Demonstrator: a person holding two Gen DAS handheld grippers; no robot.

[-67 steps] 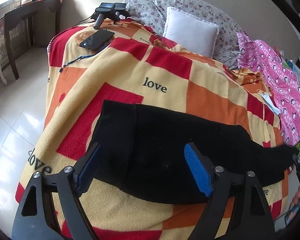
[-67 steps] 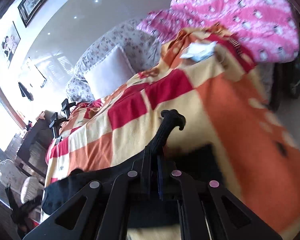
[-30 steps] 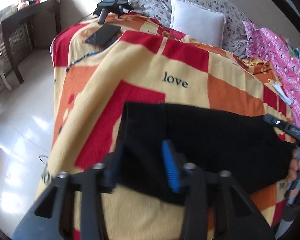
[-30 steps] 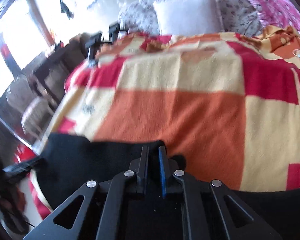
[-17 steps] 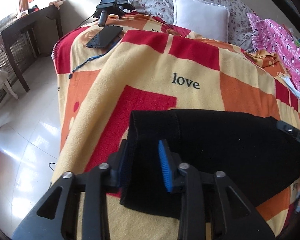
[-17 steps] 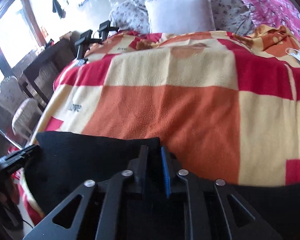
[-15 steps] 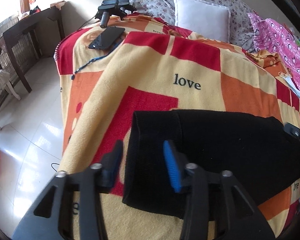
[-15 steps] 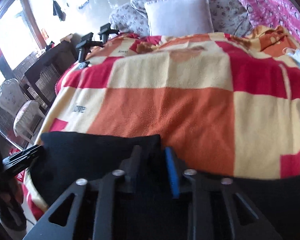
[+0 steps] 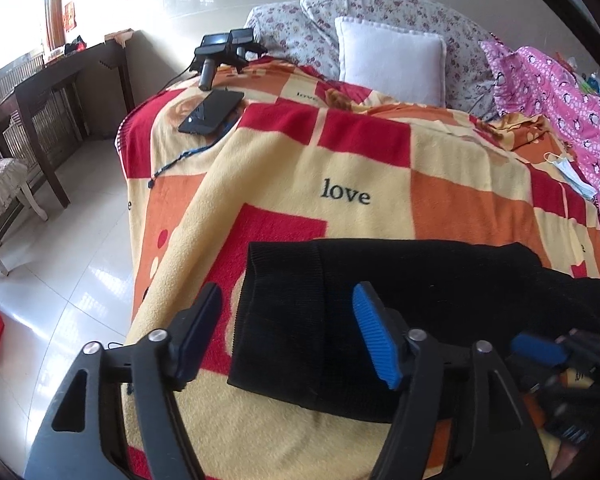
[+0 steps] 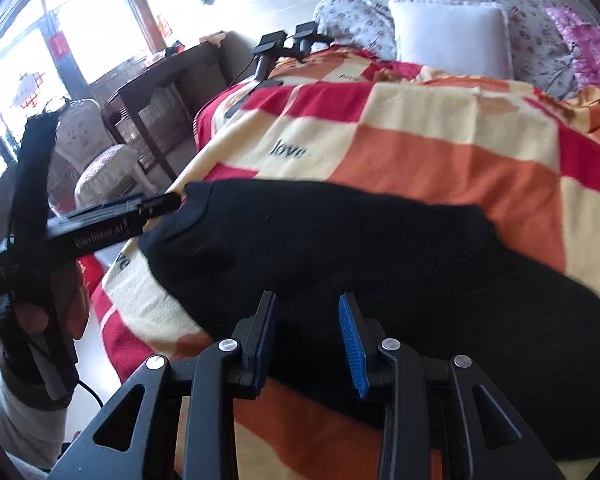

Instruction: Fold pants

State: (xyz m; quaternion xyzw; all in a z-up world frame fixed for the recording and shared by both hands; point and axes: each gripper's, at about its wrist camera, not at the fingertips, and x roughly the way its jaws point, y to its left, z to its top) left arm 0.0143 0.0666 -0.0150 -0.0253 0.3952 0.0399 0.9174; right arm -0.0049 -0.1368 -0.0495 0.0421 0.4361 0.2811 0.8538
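Note:
Black pants point(image 9: 420, 292) lie folded in a long band across the near part of a red, orange and cream blanket point(image 9: 452, 160) on a bed. My left gripper point(image 9: 288, 320) straddles their ribbed left end. Its jaws are opening, one pad over the blanket and one over the cloth, neither pressing. In the right wrist view the pants point(image 10: 380, 248) stretch under my right gripper point(image 10: 308, 320), which stands open just above the fabric and grips nothing. The left gripper point(image 10: 160, 204) shows there at the pants' left corner, held by a hand point(image 10: 40, 312).
A dark phone point(image 9: 212, 112) and a black camera mount point(image 9: 228, 50) lie at the bed's far left. A white pillow point(image 9: 392, 66), a pink quilt point(image 9: 560, 92) and a face mask point(image 9: 572, 172) are behind. A dark table point(image 9: 60, 76) and a chair point(image 9: 0, 184) stand on the floor to the left.
Both grippers were shut on the pants' edge and have let go. The left jaws have spread wide and lifted slightly. The right gripper has opened and slid sideways along the pants.

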